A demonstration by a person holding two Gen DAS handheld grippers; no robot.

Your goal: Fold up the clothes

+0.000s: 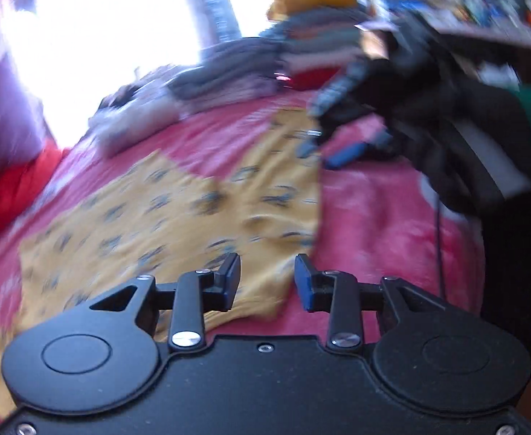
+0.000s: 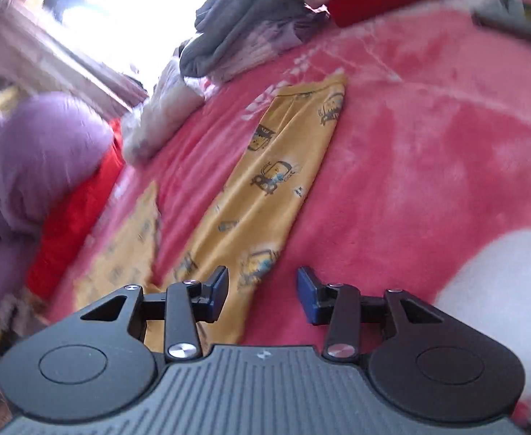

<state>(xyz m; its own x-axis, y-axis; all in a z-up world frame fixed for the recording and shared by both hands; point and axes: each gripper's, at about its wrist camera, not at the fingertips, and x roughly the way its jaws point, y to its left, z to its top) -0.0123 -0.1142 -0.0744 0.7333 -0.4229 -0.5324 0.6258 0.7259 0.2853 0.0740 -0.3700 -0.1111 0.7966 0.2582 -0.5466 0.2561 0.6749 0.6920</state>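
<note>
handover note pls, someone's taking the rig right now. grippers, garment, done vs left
Left hand-held gripper: open, empty, over the near edge of the yellow printed pants.
Right hand-held gripper: open, empty, over the near end of one pant leg.
Pants lie spread flat on the pink blanket, legs apart, no fold visible yet.
Stack of folded clothes sits at the far side.
Left: grasp the pants, fold them, add to the stack.

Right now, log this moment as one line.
left gripper open | right gripper open | yellow pants flat on pink blanket | unheld
</note>
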